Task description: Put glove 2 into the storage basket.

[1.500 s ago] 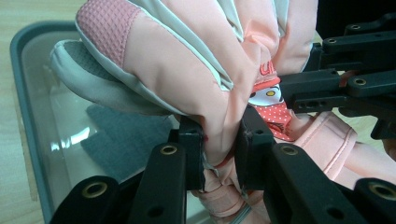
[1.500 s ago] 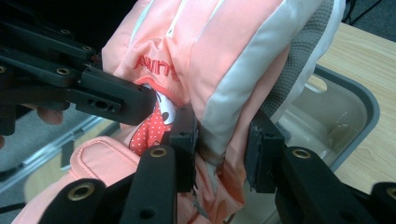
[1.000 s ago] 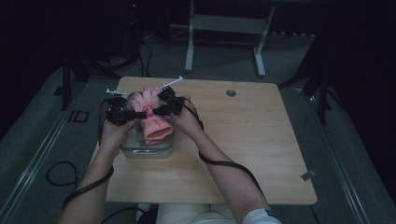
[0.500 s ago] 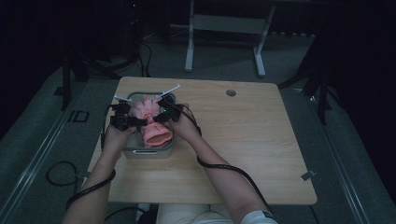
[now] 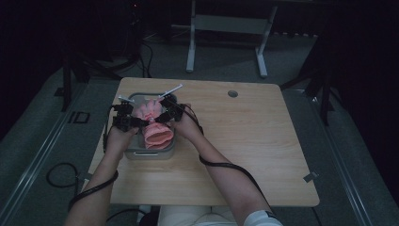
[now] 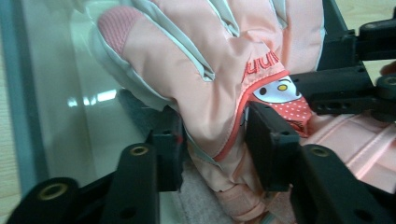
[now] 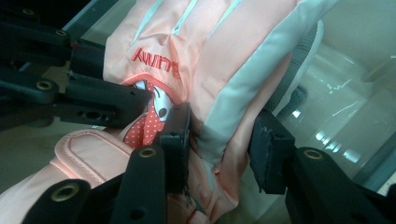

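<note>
A pink and grey padded glove [image 5: 157, 134] with a cartoon patch lies in a grey bin [image 5: 149, 154] at the table's left. My left gripper [image 5: 136, 121] is at the glove's left edge and my right gripper [image 5: 162, 117] at its right edge. In the left gripper view the glove [image 6: 210, 93] sits between the jaws of my left gripper [image 6: 215, 135], which have just been opening. In the right gripper view my right gripper [image 7: 219, 135] also straddles the glove [image 7: 210, 60]. Its jaws have just been opening too, and a small gap shows at the right pad [image 7: 268, 149].
The bin stands near the left edge of the wooden table [image 5: 244, 141], which has a round grommet hole [image 5: 232, 93] toward the back. A white metal stand [image 5: 226, 23] is on the floor behind. Cables trail down from both forearms.
Both hands have sunk a little, lowering the glove from above the bin down into it. The jaws of both grippers now stand wider around the glove.
</note>
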### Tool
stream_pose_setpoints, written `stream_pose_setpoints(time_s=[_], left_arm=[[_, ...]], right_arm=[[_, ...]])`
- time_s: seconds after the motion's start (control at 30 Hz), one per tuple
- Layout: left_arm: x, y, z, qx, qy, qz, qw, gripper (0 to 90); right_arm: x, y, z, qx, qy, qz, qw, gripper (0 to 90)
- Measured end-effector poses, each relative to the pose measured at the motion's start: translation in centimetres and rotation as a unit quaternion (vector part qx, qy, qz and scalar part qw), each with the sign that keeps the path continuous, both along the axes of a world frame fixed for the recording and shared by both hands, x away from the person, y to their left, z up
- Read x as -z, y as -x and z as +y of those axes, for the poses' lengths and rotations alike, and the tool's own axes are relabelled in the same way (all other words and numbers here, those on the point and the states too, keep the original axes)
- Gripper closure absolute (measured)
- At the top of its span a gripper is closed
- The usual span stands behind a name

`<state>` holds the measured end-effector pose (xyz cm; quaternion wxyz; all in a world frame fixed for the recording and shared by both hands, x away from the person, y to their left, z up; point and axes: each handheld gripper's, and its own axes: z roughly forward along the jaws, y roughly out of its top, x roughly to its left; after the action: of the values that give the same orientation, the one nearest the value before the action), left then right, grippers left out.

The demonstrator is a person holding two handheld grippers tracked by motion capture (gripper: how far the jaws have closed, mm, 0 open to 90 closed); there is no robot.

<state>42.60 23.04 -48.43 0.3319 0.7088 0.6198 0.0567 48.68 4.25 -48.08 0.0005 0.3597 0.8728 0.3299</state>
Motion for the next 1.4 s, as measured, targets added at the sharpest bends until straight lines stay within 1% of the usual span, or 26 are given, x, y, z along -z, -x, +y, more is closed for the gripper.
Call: stream_pose_setpoints(time_s=[0.07,0.13,0.2,0.27,0.33,0.4,0.43,0.53,0.57,0.63,0.67,0.73,0.77,0.9,0.97,1.03,1.1,1.13,1.17,1.2,1.23,1.27,1.3,1.33,1.37,1.4], left_arm=[[-0.1,-0.1,0.1,-0.006,-0.011,-0.003,0.9999,50.8],[-0.2,-0.2,0.3,-0.014,-0.011,-0.002,0.9998,45.2],[-0.2,-0.2,0.3,-0.014,-0.012,-0.002,0.9998,43.6],[-0.5,-0.2,0.5,-0.019,-0.01,-0.005,0.9998,40.9],[-0.6,-0.1,0.6,-0.019,-0.01,-0.007,0.9997,40.2],[-1.1,0.0,0.7,-0.026,-0.022,-0.02,0.9992,40.2],[-1.2,0.1,0.8,-0.029,-0.027,-0.023,0.999,40.2],[-1.5,0.1,1.2,-0.035,-0.024,-0.026,0.9988,40.2],[-1.7,0.2,1.5,-0.034,-0.01,-0.025,0.9991,40.2],[-1.9,0.4,1.6,-0.037,-0.012,-0.029,0.9988,40.2],[-2.0,0.5,1.7,-0.034,-0.01,-0.032,0.9988,40.2],[-2.4,0.7,1.7,-0.035,-0.008,-0.039,0.9986,40.0],[-2.4,0.7,1.7,-0.035,-0.008,-0.039,0.9986,39.5],[-3.2,1.1,1.3,-0.022,0.004,-0.059,0.998,39.0],[-3.6,1.3,1.0,-0.022,0.004,-0.068,0.9974,39.1],[-3.8,1.5,0.9,-0.017,0.006,-0.071,0.9973,39.1],[-4.4,2.0,0.4,-0.008,0.001,-0.089,0.996,39.1],[-4.4,2.0,0.4,-0.008,0.001,-0.089,0.996,39.1],[-4.5,2.2,0.2,-0.006,0.008,-0.097,0.9953,39.1],[-4.7,2.4,0.1,-0.001,0.015,-0.099,0.995,39.5],[-4.8,2.7,-0.1,0.002,0.016,-0.103,0.9945,40.6],[-4.8,2.9,-0.3,0.008,0.014,-0.105,0.9944,40.6],[-4.9,3.2,-0.8,0.012,0.009,-0.101,0.9947,40.5],[-4.9,3.4,-1.1,0.013,0.004,-0.104,0.9945,40.4],[-4.9,3.4,-1.1,0.013,0.004,-0.104,0.9945,40.0],[-5.3,4.0,-1.6,0.013,-0.002,-0.12,0.9927,38.4]], right_arm=[[-0.2,0.0,0.0,0.002,0.0,-0.004,1.0,57.2],[-0.4,-0.2,-0.1,0.004,-0.001,-0.01,0.9999,54.5],[-0.5,-0.3,-0.2,0.005,-0.003,-0.01,0.9999,53.6],[-0.9,-0.3,-0.3,0.007,-0.005,-0.017,0.9998,50.6],[-1.0,-0.4,-0.3,0.008,-0.007,-0.019,0.9998,50.1],[-1.6,-0.3,-0.5,0.012,-0.016,-0.024,0.9995,48.4],[-1.8,-0.3,-0.5,0.012,-0.018,-0.026,0.9994,47.9],[-2.1,-0.2,-0.5,0.008,-0.019,-0.031,0.9993,48.1],[-2.3,-0.1,-0.6,0.008,-0.021,-0.032,0.9992,48.6],[-2.4,-0.1,-0.7,0.008,-0.022,-0.032,0.9992,48.6],[-2.5,-0.1,-0.7,0.008,-0.022,-0.037,0.999,48.6],[-2.8,0.0,-0.9,0.008,-0.027,-0.035,0.999,48.5],[-2.8,0.0,-0.9,0.008,-0.027,-0.035,0.999,48.5],[-3.7,0.2,-1.2,0.007,-0.035,-0.044,0.9984,47.2],[-3.9,0.2,-1.4,0.007,-0.043,-0.042,0.9982,46.5],[-4.2,0.3,-1.7,0.007,-0.041,-0.049,0.998,46.4],[-4.5,0.5,-2.0,0.007,-0.046,-0.051,0.9976,45.8],[-4.5,0.5,-2.0,0.007,-0.046,-0.051,0.9976,45.8],[-4.7,0.6,-2.3,0.006,-0.048,-0.052,0.9975,45.3],[-5.0,0.8,-2.8,0.003,-0.054,-0.058,0.9968,43.3],[-5.1,0.9,-3.1,0.001,-0.053,-0.064,0.9965,42.4],[-5.1,0.9,-3.1,0.001,-0.053,-0.064,0.9965,42.4],[-5.2,1.1,-3.6,-0.003,-0.056,-0.066,0.9962,38.6],[-5.2,1.2,-3.9,-0.005,-0.06,-0.063,0.9962,37.0],[-5.2,1.2,-3.9,-0.005,-0.06,-0.063,0.9962,37.0],[-5.1,1.4,-4.4,-0.008,-0.056,-0.064,0.9963,32.3]])
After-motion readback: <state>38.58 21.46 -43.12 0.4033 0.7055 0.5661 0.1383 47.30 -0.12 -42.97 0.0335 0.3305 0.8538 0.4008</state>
